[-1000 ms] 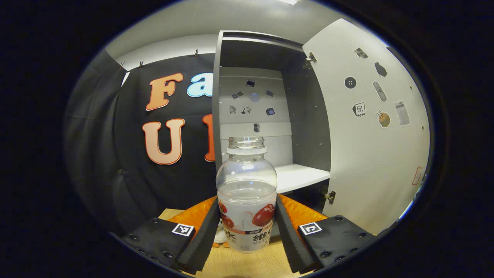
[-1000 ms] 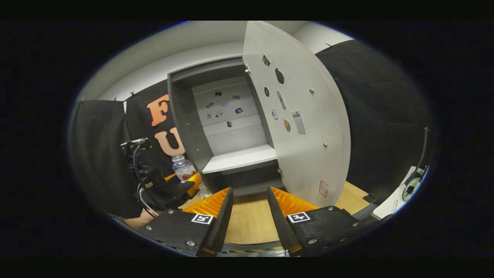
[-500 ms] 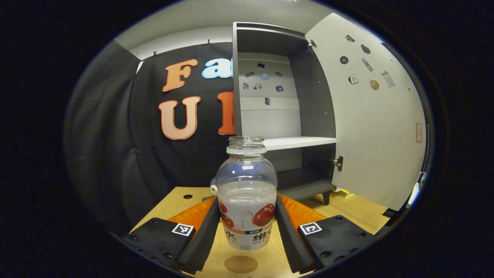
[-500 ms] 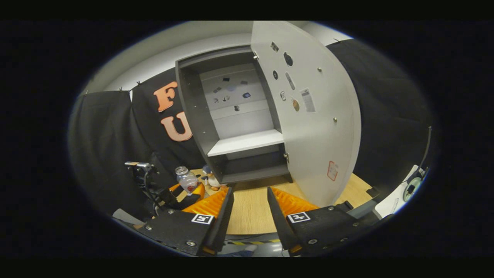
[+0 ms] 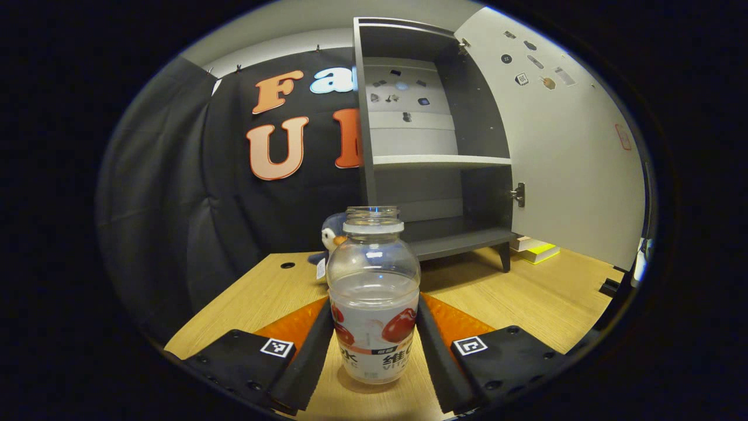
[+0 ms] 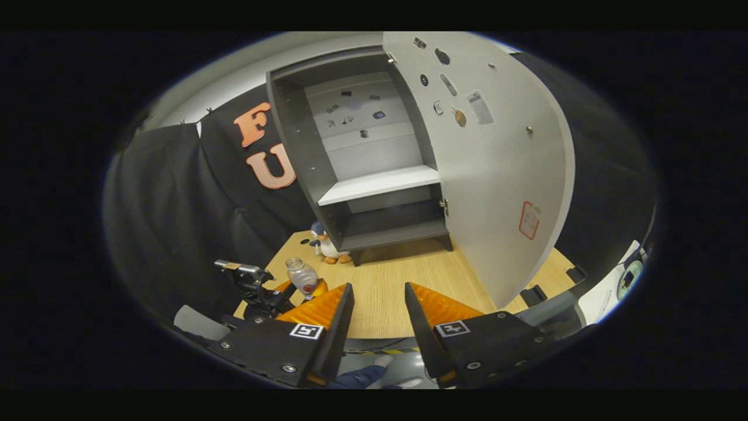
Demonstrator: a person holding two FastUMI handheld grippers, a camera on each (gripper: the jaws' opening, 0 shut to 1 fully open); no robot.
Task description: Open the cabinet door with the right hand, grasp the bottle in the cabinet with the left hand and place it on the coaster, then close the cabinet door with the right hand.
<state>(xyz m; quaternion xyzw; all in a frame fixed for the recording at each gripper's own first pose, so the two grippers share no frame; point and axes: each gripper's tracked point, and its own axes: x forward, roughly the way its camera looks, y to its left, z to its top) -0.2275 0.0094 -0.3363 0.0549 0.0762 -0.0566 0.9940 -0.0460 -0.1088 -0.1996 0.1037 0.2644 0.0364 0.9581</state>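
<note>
Down at the near edge of the wooden table [image 5: 514,298], the left gripper [image 5: 374,351] is level and pointed straight at the cabinet [image 5: 421,134], its two fingers [image 5: 310,345] pinching the clear bottle [image 5: 374,292] from either side at the label. That bottle stands upright, capless, part full of clear liquid, its base on the tabletop or on a round patch just showing beneath it; whether that patch is the coaster I cannot tell. From the right gripper view, the same bottle [image 6: 302,275] sits low on the left near the table's front edge, with the left gripper [image 6: 292,290] wrapped around it and its camera mount rising behind. Over on the right side, the right gripper [image 6: 377,327] hangs above the near table edge, tilted downward toward the wood, fingers [image 6: 333,316] spread apart with nothing between them. Farther back, the cabinet [image 6: 374,146] stands on short legs, white shelf across its middle, small stickers on the back panel. Its door [image 6: 497,158] is swung wide open to the right, stickers dotted on the inner face. Just left of the cabinet's foot, a penguin toy [image 6: 325,242] stands on the table, and in the left gripper view it peeks out from behind the bottle's shoulder [image 5: 332,231].
</note>
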